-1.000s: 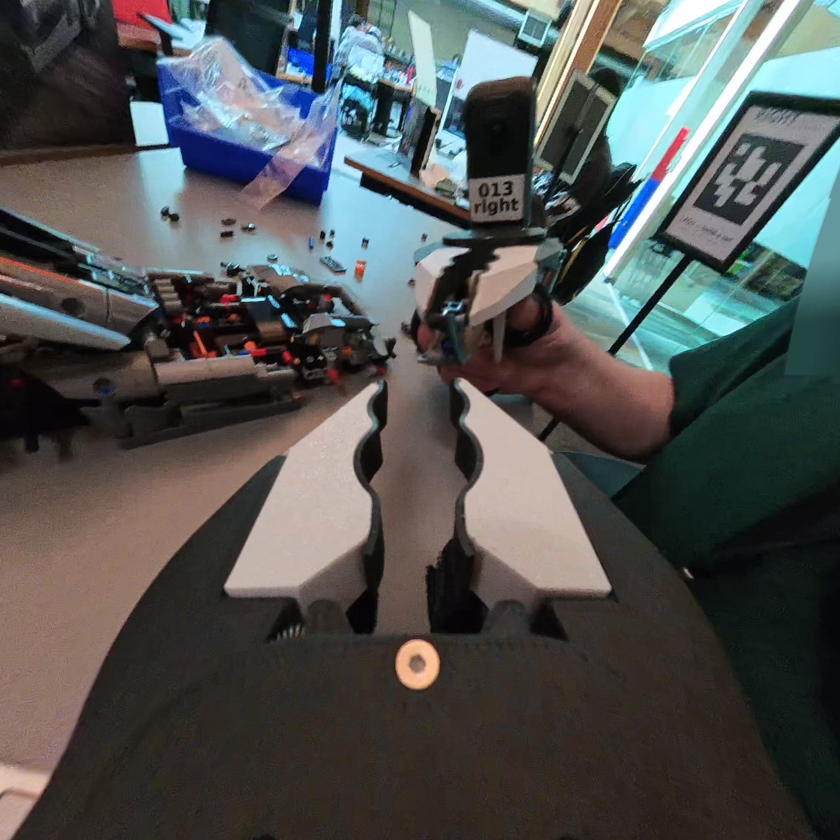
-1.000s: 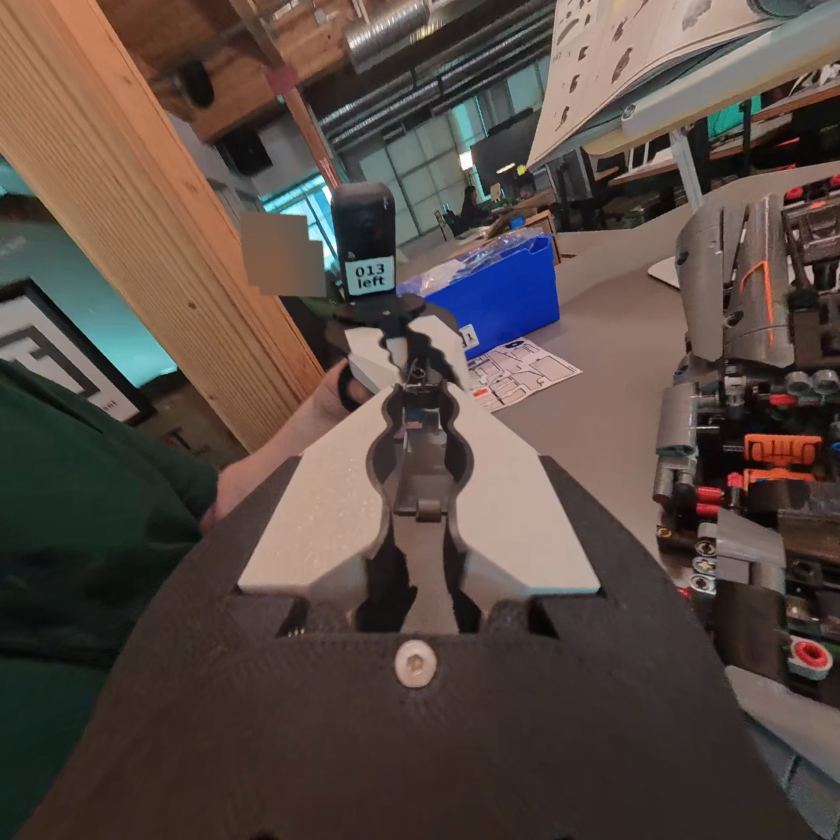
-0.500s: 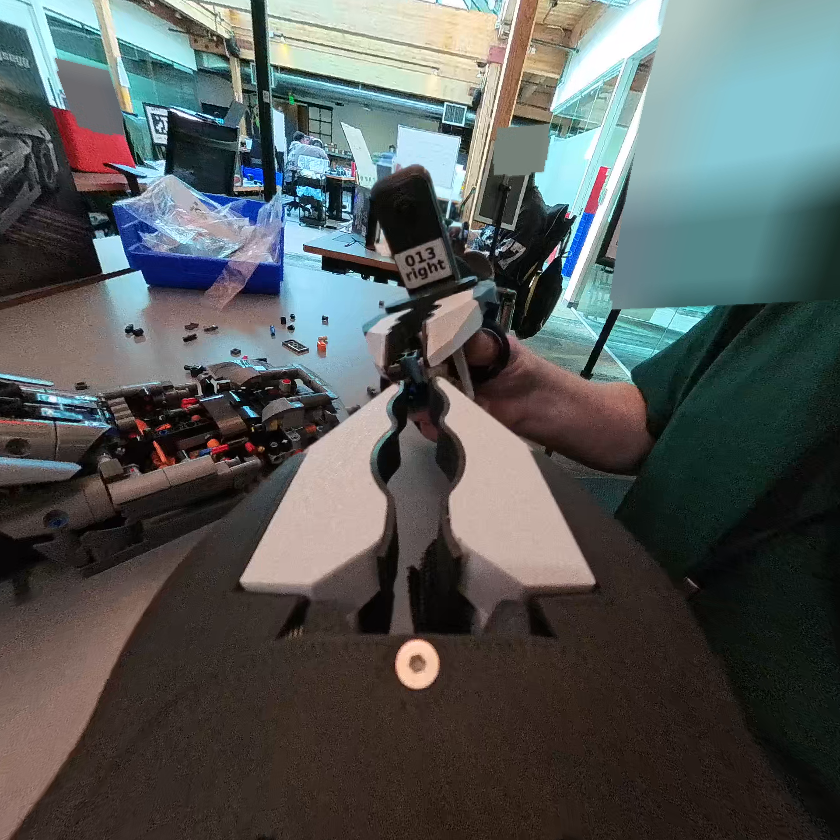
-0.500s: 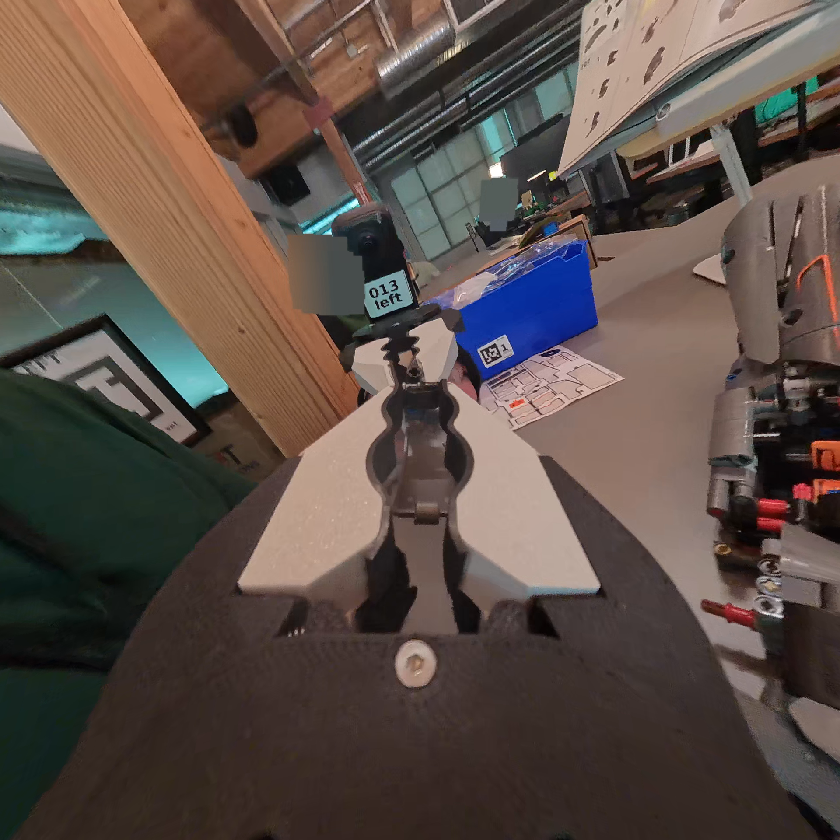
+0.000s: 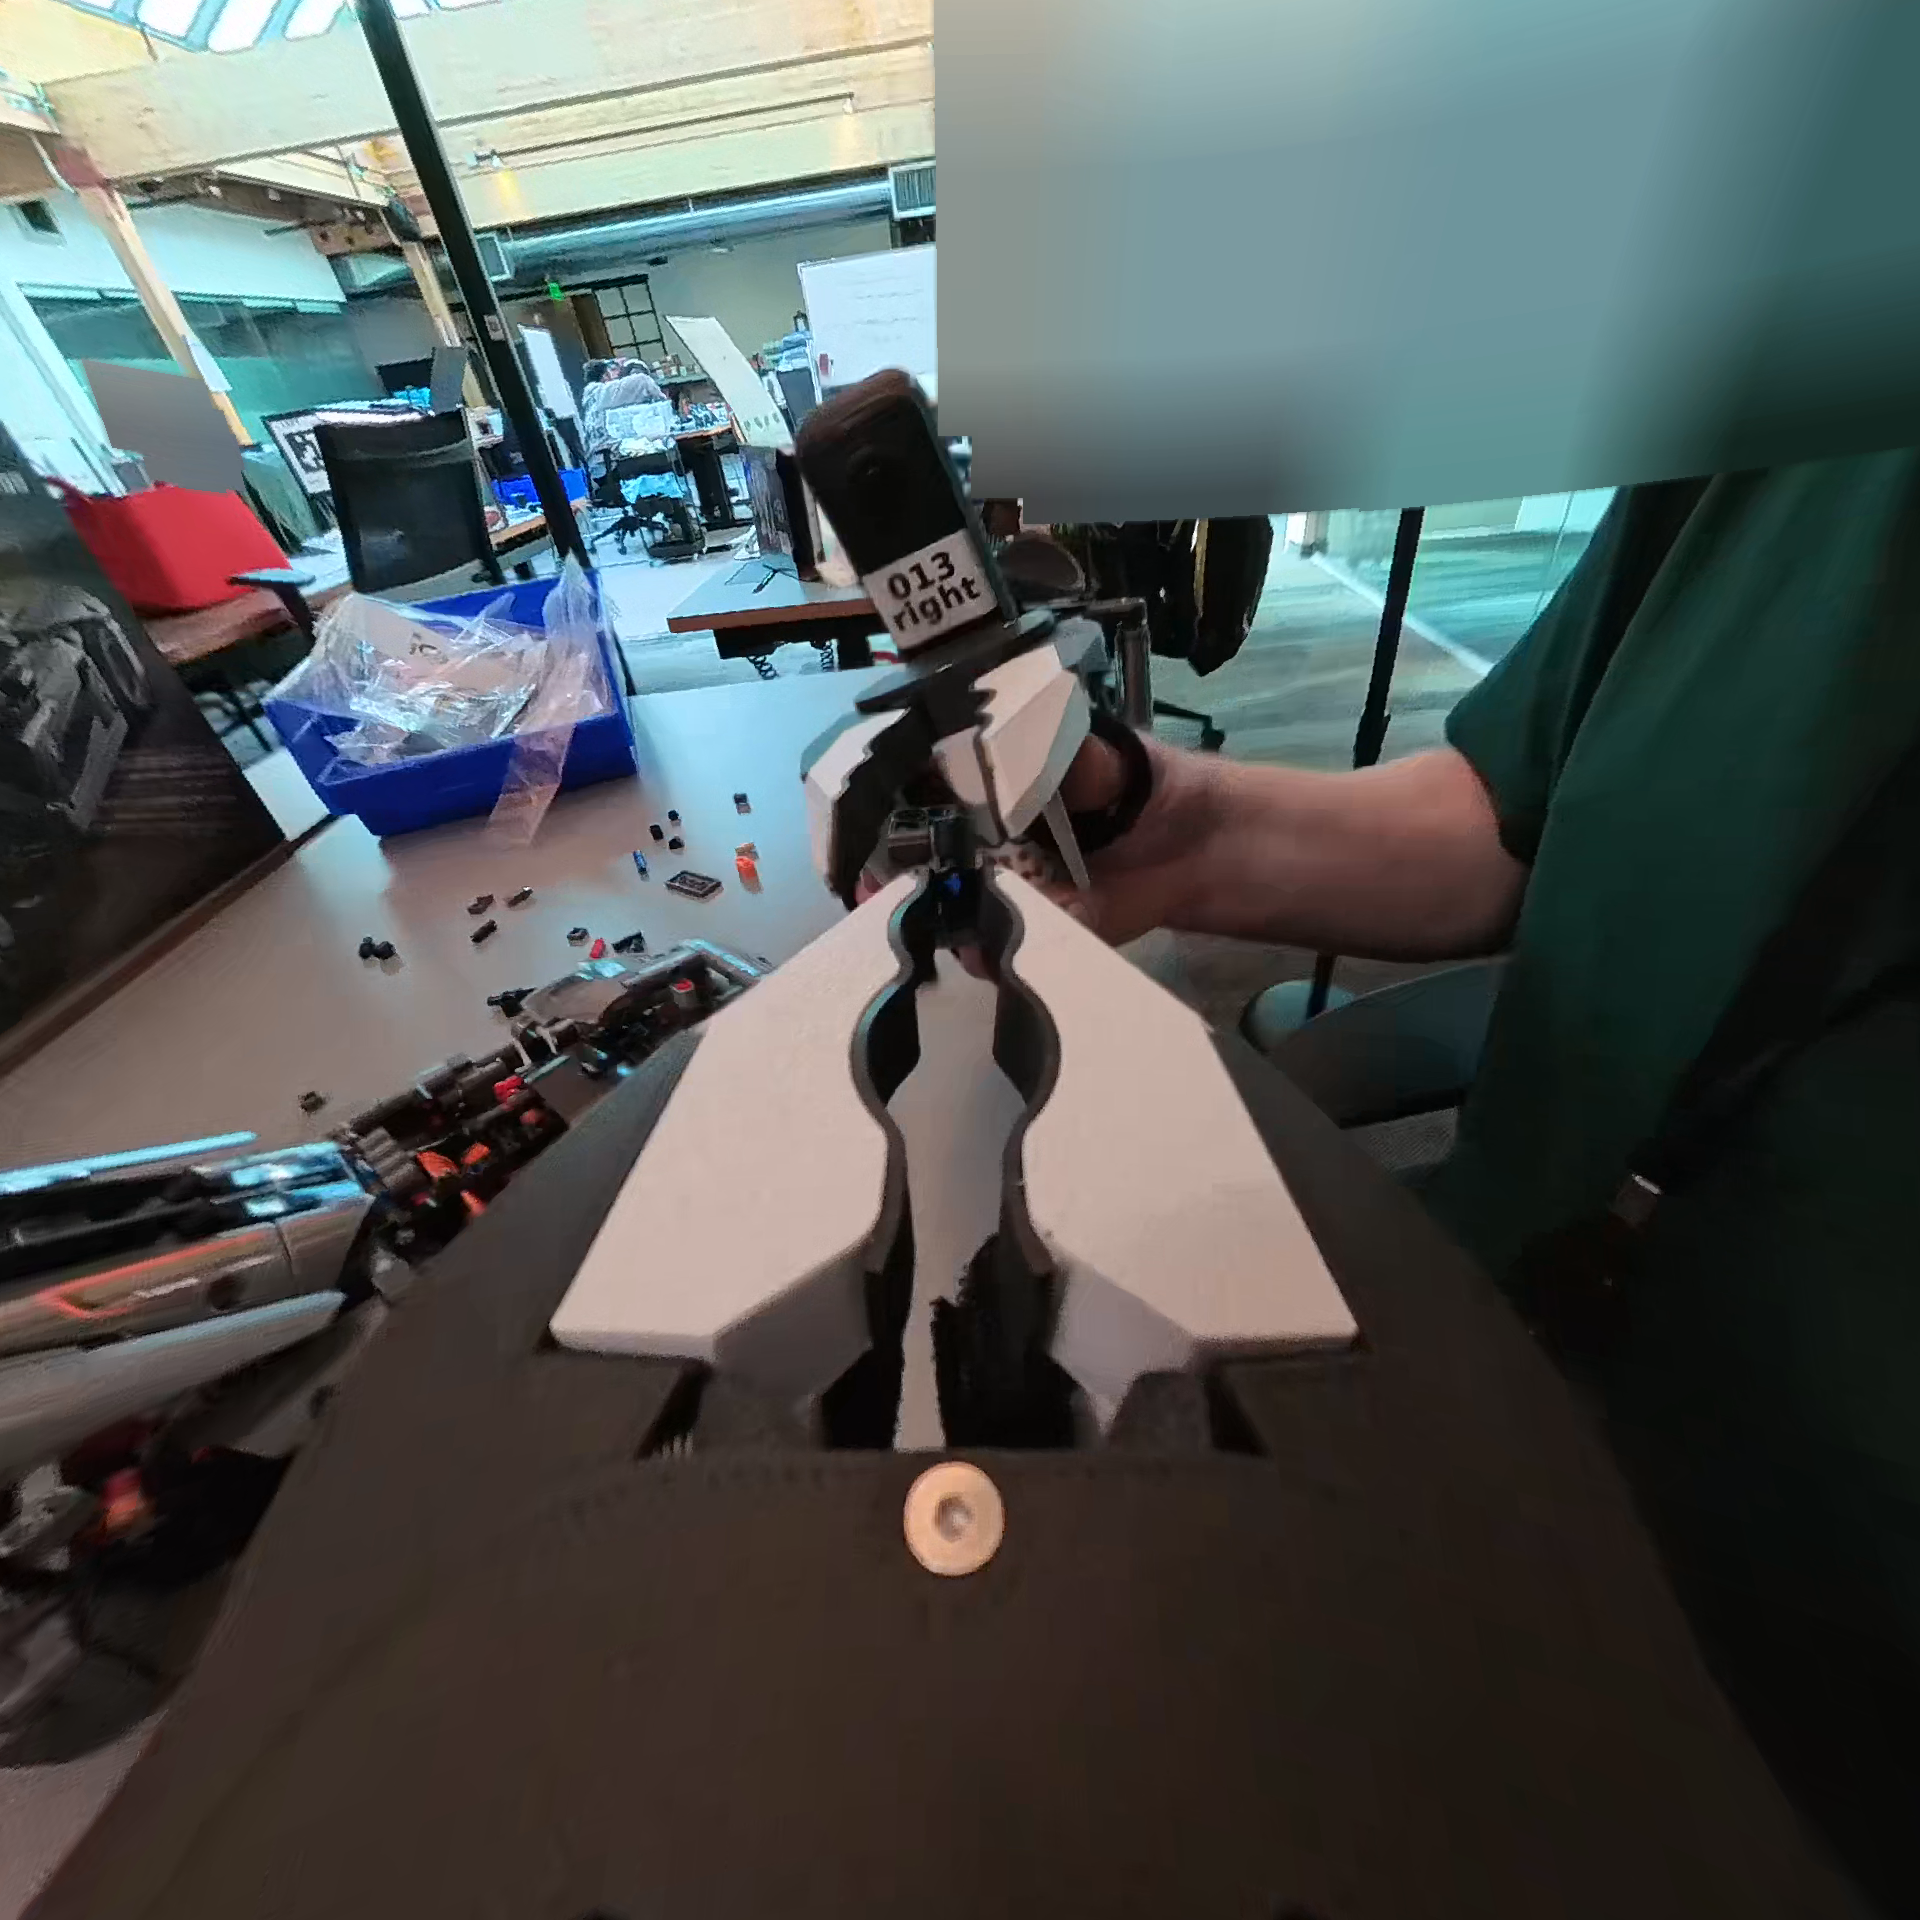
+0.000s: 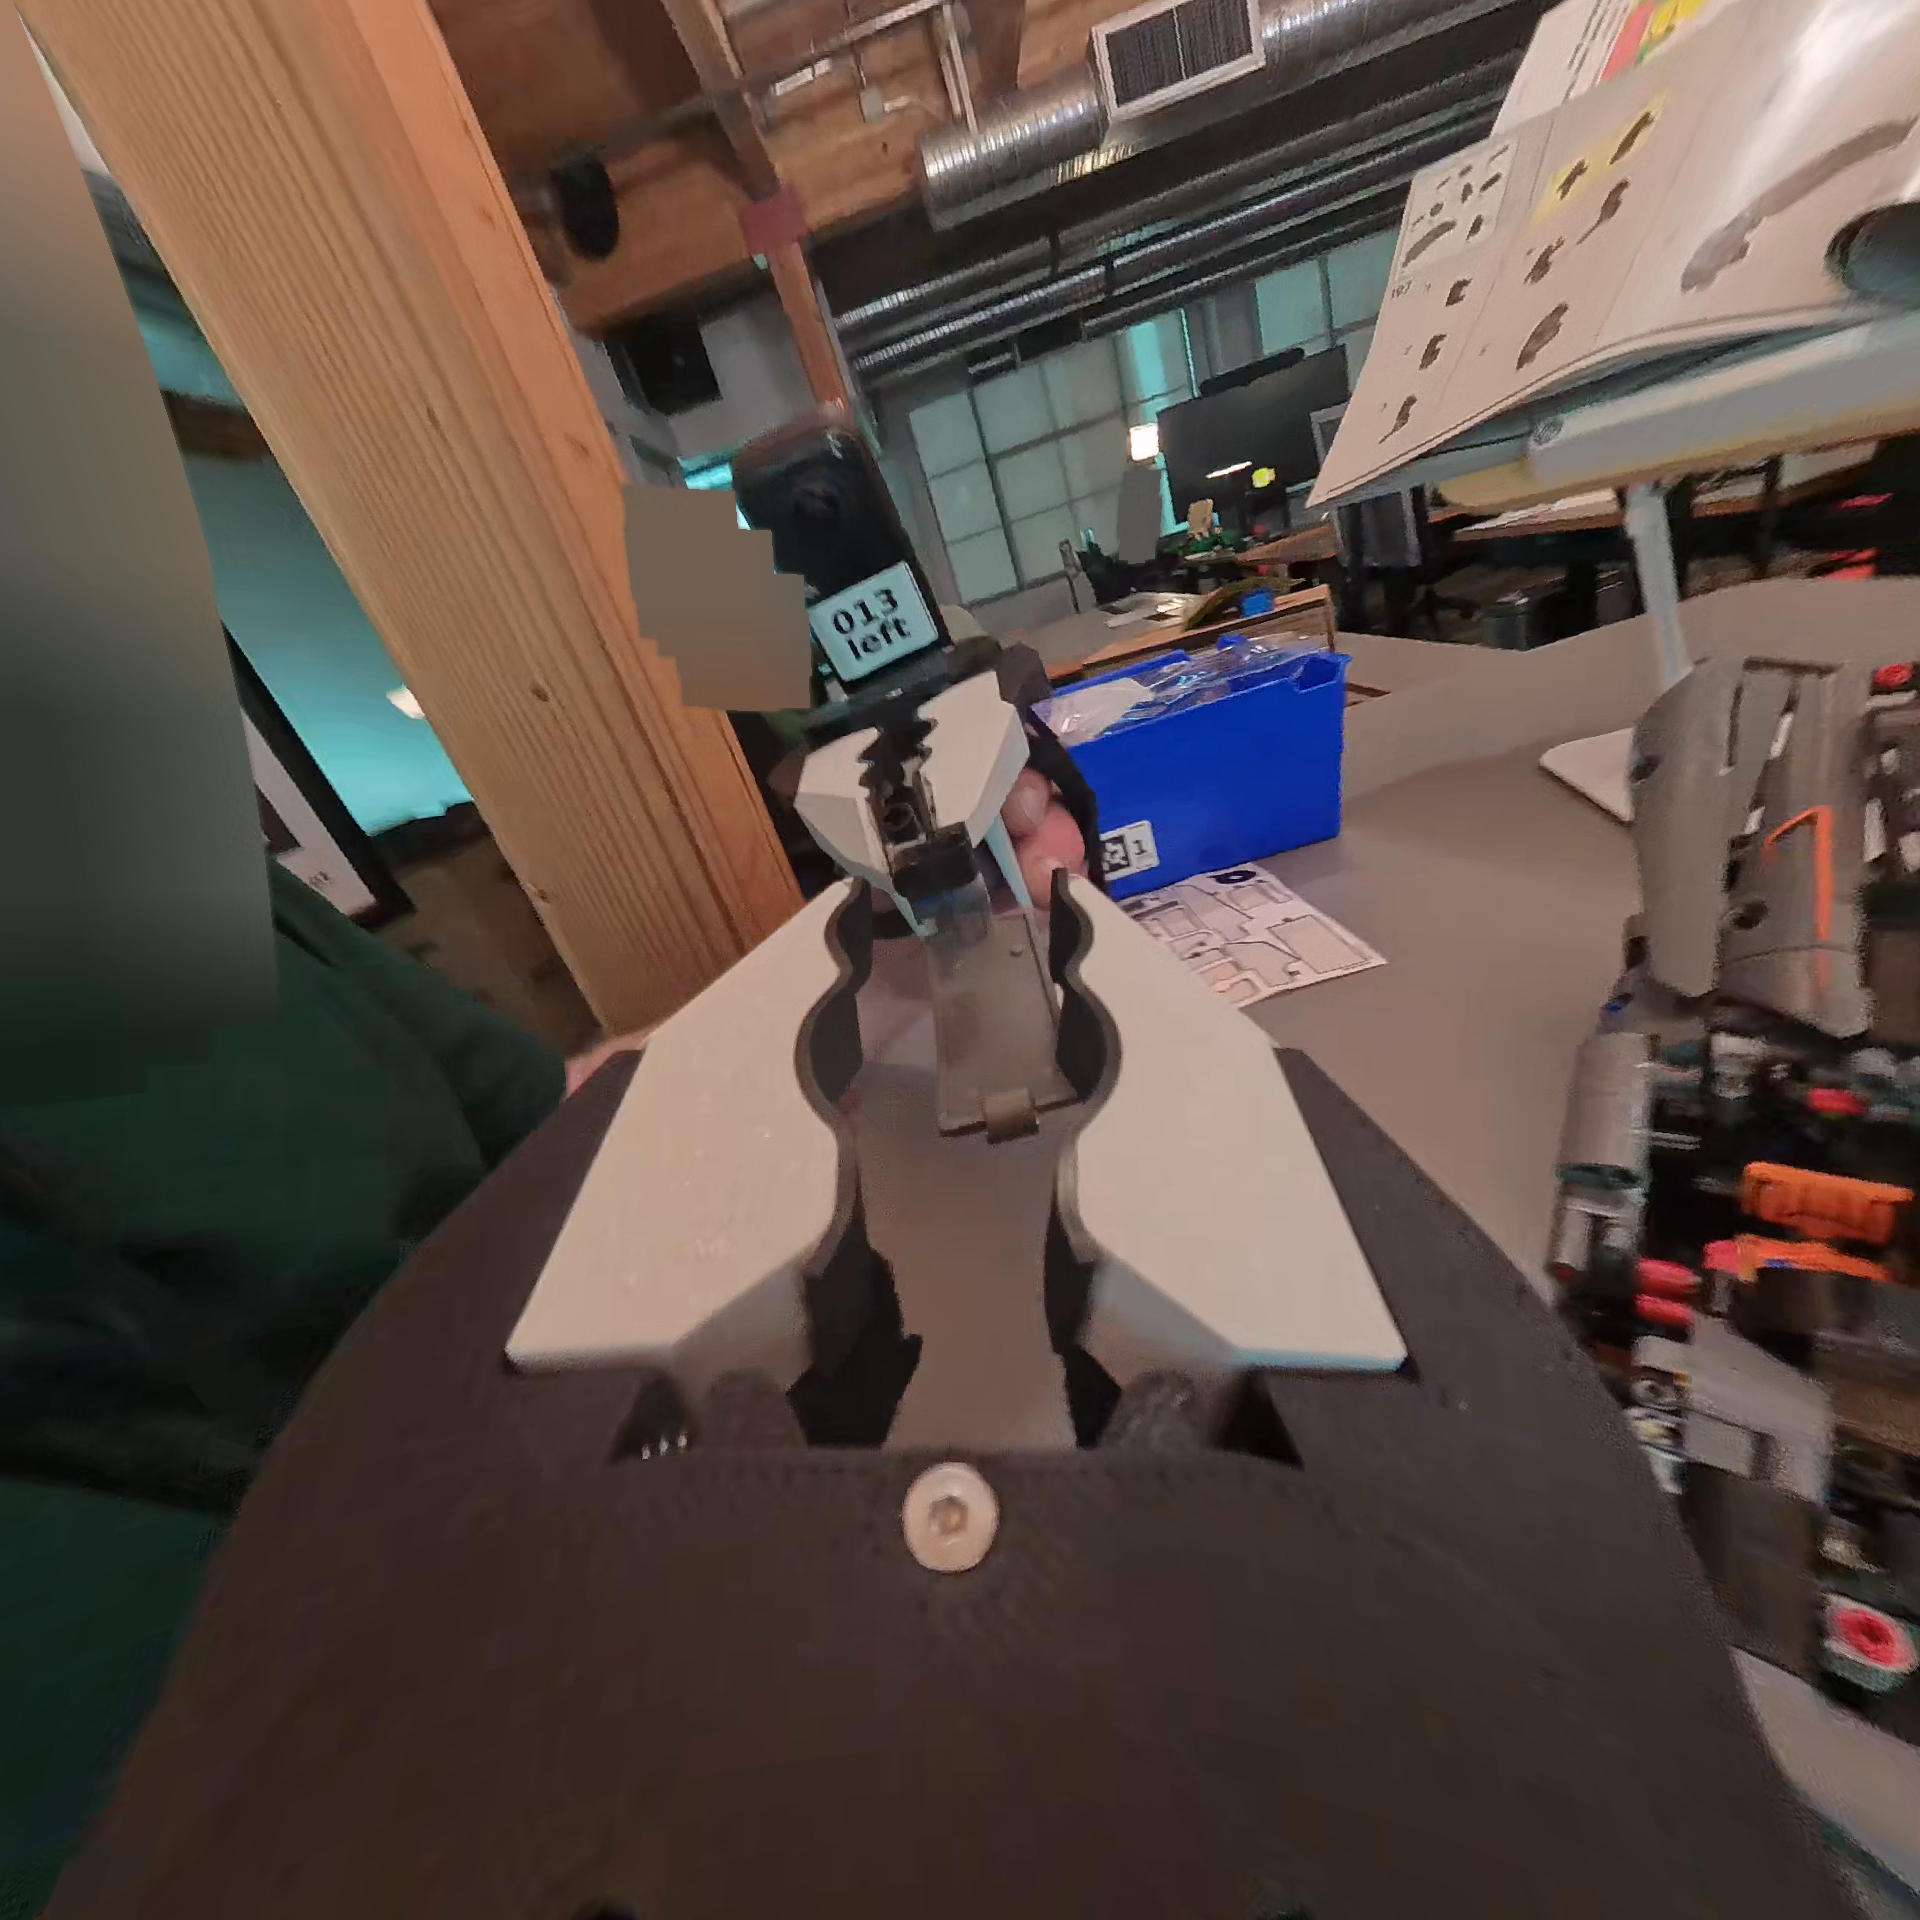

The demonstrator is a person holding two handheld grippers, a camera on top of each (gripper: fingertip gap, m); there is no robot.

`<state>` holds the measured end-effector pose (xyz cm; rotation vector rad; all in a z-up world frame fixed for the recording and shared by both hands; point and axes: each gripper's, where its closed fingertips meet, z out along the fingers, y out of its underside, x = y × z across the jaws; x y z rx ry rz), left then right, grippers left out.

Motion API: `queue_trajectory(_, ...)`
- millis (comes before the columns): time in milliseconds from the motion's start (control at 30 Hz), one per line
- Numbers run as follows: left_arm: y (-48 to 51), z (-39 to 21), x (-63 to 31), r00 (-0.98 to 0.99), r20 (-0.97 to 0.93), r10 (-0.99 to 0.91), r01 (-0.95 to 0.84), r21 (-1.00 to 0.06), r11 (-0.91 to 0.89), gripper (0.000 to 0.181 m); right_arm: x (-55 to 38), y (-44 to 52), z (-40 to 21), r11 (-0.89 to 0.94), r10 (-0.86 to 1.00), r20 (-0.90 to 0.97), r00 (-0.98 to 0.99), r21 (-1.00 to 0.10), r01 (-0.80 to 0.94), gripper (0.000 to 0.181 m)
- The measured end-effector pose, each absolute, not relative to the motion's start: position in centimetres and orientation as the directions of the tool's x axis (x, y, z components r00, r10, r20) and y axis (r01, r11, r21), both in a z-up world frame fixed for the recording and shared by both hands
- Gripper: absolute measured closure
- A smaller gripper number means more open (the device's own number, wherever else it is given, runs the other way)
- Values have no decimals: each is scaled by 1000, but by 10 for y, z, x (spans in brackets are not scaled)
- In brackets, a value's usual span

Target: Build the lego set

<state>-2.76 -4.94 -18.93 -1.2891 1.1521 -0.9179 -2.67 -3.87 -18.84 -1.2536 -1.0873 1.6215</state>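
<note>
The left gripper (image 5: 951, 914) has its fingertips pinched together on the near end of a small grey piece (image 6: 992, 1023), at a spot where something blue shows. The right gripper (image 6: 954, 914) stands spread: in its own view the piece lies between the two fingers, leaning against the right-hand one with a clear gap on the other side, so it looks released or nearly so (whether that finger touches the piece cannot be told). The two grippers meet tip to tip in the air above the grey table (image 5: 260, 997), a hand-over by the look of it.

Beyond them the lego car (image 6: 1766, 1039) lies well along, its grey panels and orange trim in place over a busy frame. Loose small parts (image 5: 686, 883) lie scattered on the table, a blue bin (image 5: 457, 779) holds opened bags, and the instruction booklet (image 6: 1621, 270) is propped open, so plenty of building likely remains.
</note>
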Motion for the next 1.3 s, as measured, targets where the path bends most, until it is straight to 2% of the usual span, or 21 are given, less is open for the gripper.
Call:
queue_trajectory(133, -50, -185, -22, 265, -346, -900, -280, -921, 272, 176, -14, -27, -182, -101, 995, -100, -20, -994, -44, 142)
queue_trajectory(267, -36, -196, -20, 256, -692, -676, -651, -640, 409, 177, 6, -23, -171, 60, 993, 62, 104, -998, 27, 144)
queue_trajectory(333, -31, -198, -18, 189, -814, -550, -765, -473, 437, 176, 7, -31, -174, 41, 997, 46, 68, -997, 70, 150)
queue_trajectory(433, -29, -194, -12, 96, -912, -398, -838, -290, 461, 177, 5, -28, -183, -48, 997, -42, 61, -993, 103, 152)
queue_trajectory(600, -34, -195, 0, -21, -963, -270, -854, -123, 506, 176, 4, -28, -187, -197, 980, -198, -17, -979, 51, 153)
queue_trajectory(700, -33, -194, 1, -58, -972, -228, -860, -68, 506, 177, 3, -30, -188, -223, 972, -225, -60, -974, 38, 160)
queue_trajectory(800, -34, -194, 3, -69, -973, -218, -853, -56, 519, 177, 4, -30, -184, -266, 959, -265, -101, -964, 8, 169)
queue_trajectory(933, -34, -190, 6, -74, -978, -197, -846, -43, 531, 176, 7, -29, -180, -330, 935, -320, -156, -943, -47, 172)
queue_trajectory(1133, -31, -184, 9, 27, -978, -207, -828, -138, 543, 176, 9, -24, -172, -358, 928, -333, -168, -923, -145, 174)
queue_trajectory(1300, -27, -180, 9, 38, -984, -173, -835, -126, 535, 174, 9, -20, -171, -390, 916, -358, -181, -900, -194, 175)
